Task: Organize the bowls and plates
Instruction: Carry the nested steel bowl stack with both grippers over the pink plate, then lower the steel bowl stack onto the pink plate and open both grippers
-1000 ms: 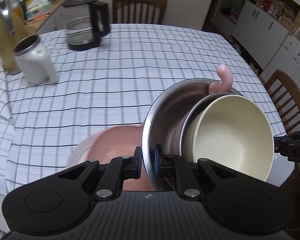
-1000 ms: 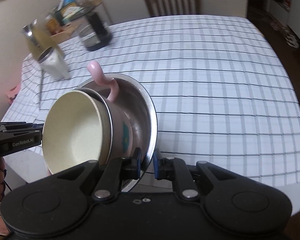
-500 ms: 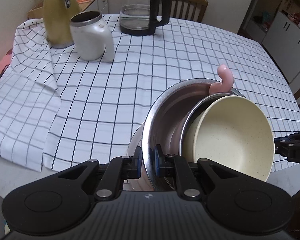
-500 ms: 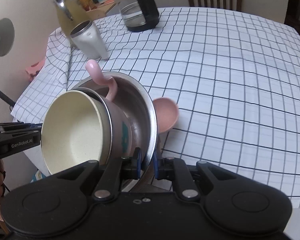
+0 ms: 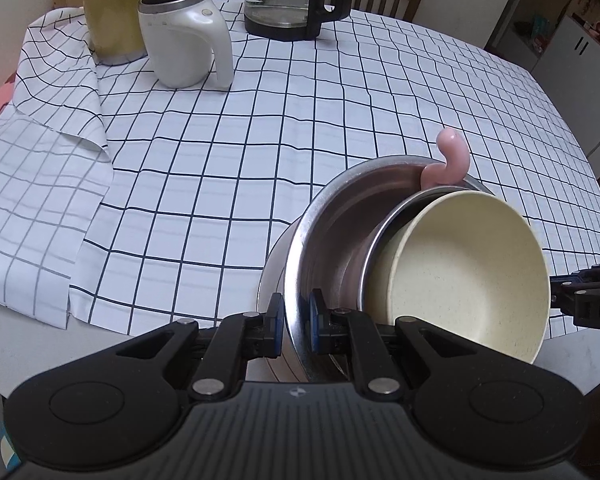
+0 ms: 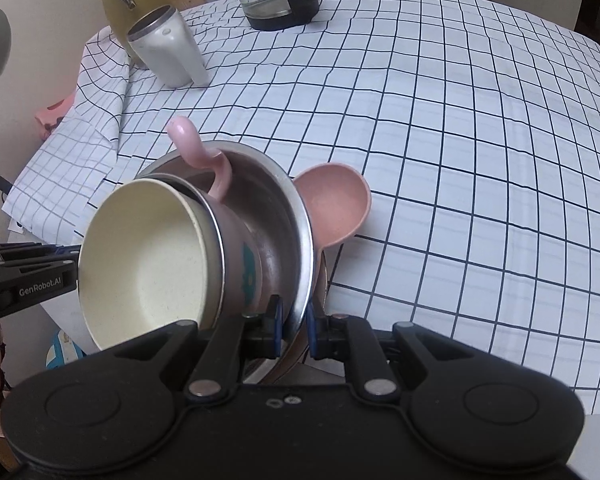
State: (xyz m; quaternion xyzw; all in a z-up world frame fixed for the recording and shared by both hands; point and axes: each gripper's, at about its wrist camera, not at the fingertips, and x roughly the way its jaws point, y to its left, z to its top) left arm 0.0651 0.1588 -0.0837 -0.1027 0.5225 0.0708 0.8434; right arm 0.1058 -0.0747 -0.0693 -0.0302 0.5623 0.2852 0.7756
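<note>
Left wrist view: left gripper (image 5: 296,320) clamps the thin rim of a tilted shiny steel bowl (image 5: 332,216); right gripper (image 6: 291,330) pinches the opposite rim. Nested inside: pink handled cup (image 6: 236,256), matte cream bowl (image 5: 468,272). Checked cloth (image 5: 220,168) ahead.

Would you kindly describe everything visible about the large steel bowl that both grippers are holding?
The steel bowl is a wide, shiny metal dish with a rolled rim, tipped up on its side above the near table edge. The left gripper and right gripper each pinch its rim. Nested inside lie a pink cup with a curled handle and a cream bowl. Behind it shows a pink scoop-shaped dish; whether they touch is unclear.
</note>
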